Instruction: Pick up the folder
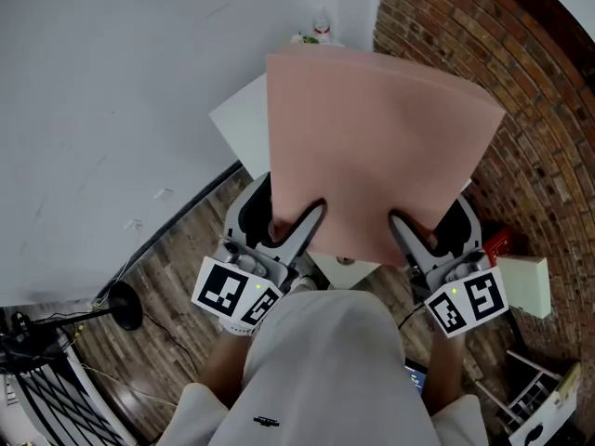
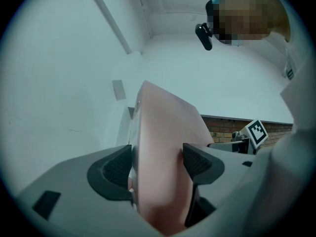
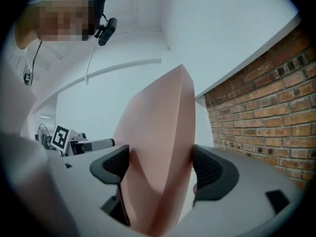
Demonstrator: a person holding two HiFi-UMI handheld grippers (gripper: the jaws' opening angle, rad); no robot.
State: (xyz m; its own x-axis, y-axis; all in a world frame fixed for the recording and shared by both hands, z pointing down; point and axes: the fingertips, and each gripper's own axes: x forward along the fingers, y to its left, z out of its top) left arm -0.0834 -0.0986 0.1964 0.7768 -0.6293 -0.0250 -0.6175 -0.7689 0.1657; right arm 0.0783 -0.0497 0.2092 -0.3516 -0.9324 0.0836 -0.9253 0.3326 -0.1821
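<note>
- white table [image 1: 240,119]: largely hidden beneath the folder [image 1: 372,147], head view.
- small items [image 1: 316,33] at the table's far edge: too small to identify.
- red object [image 1: 495,242]: partly hidden behind the right gripper [image 1: 402,228].

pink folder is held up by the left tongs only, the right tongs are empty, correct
No: the right tongs are not empty; the right gripper view shows them shut on the pink folder. The left tongs grip it too.
</note>
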